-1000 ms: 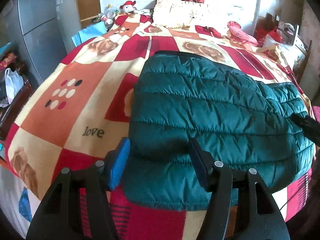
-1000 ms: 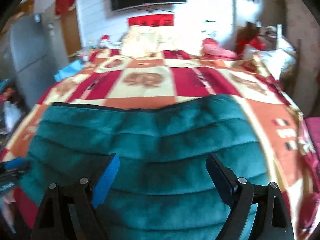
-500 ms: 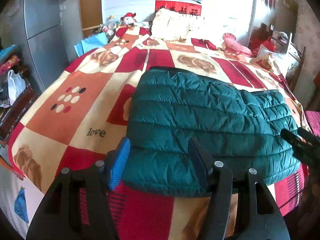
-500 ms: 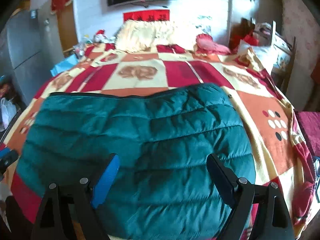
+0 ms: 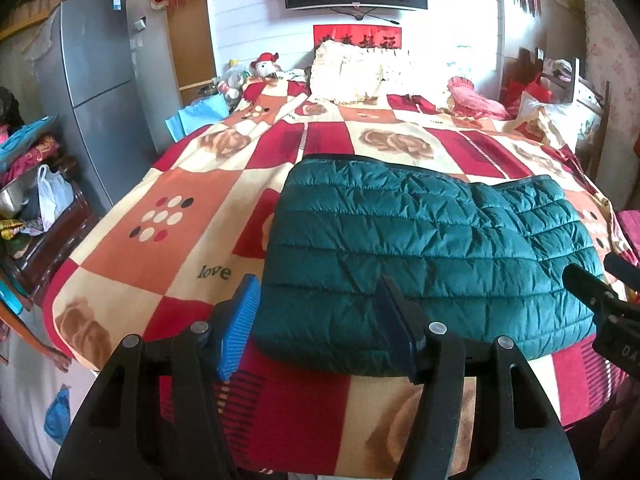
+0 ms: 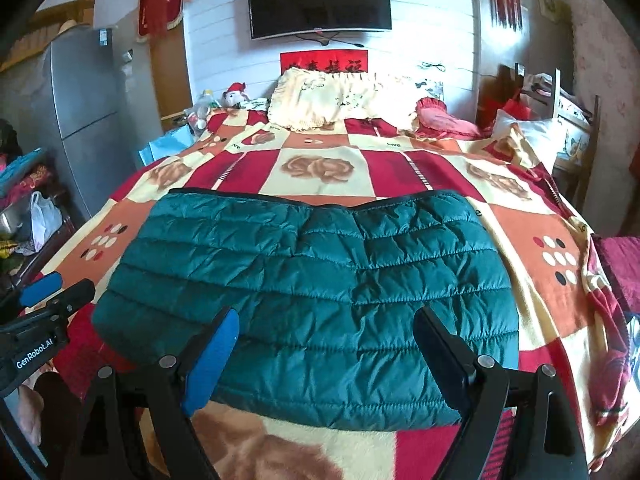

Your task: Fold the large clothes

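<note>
A dark green quilted puffer jacket (image 5: 432, 248) lies folded flat on the bed's red, cream and orange checked blanket (image 5: 160, 208), near the foot. It also shows in the right wrist view (image 6: 320, 272). My left gripper (image 5: 320, 320) is open and empty, held just above the jacket's near left corner. My right gripper (image 6: 328, 344) is open and empty over the jacket's near edge. The right gripper shows at the right edge of the left wrist view (image 5: 600, 296), and the left gripper at the left edge of the right wrist view (image 6: 52, 300).
Cream pillows (image 6: 340, 96) and a red cushion (image 6: 440, 120) lie at the head of the bed under a wall TV (image 6: 320, 0). A grey fridge (image 5: 100, 92) and cluttered shelves (image 5: 28, 208) stand left. A chair with bags (image 6: 560, 120) stands right.
Both grippers have pulled back and up from the jacket toward the foot of the bed. The jacket lies still, folded; more of the bed and room is in view.
</note>
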Motion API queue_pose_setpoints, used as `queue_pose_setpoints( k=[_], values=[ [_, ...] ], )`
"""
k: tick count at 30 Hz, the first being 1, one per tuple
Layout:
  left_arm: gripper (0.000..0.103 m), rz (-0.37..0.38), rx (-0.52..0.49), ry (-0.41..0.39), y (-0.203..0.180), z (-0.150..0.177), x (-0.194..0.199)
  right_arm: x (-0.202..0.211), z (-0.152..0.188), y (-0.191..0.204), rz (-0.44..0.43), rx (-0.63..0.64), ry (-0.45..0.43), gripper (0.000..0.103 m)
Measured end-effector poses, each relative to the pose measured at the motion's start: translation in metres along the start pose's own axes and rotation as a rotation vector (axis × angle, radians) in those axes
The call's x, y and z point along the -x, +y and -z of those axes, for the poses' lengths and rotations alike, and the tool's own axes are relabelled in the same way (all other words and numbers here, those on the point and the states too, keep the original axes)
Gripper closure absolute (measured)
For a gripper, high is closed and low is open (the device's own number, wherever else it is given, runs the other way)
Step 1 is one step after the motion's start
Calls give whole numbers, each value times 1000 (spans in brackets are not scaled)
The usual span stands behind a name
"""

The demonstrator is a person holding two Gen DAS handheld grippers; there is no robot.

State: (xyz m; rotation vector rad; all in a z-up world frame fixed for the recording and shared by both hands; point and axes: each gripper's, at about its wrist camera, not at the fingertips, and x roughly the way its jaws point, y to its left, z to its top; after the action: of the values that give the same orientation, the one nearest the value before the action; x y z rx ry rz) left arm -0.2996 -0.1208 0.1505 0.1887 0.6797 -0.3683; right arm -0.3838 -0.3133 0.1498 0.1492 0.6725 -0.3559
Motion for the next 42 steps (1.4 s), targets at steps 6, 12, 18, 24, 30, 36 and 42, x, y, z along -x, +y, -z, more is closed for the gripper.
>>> queue_pose_setpoints(
  k=[6,12,18,24,30,36,42],
  values=[
    [43,4,-1,-9,-2,2,9,15,3,4,-18,-12,-30,16],
    [43,5,0,-28,-2,3,19,27,4,3,-38,-40,-62,16],
    [43,20,13,-39,0,2,27,36,4,4,-49,-37,-76,16],
    [43,38,6,-53,-2,1,32,42,3,7,-38,-18,-92,16],
    [43,43,-5,-68,-5,1,35,45,3,9,-21,1,-91,16],
    [43,40,-21,-82,-9,1,37,45,5,10,-16,3,-85,16],
    [43,46,-31,-85,-11,1,38,45,5,11,-20,15,-91,16]
  ],
)
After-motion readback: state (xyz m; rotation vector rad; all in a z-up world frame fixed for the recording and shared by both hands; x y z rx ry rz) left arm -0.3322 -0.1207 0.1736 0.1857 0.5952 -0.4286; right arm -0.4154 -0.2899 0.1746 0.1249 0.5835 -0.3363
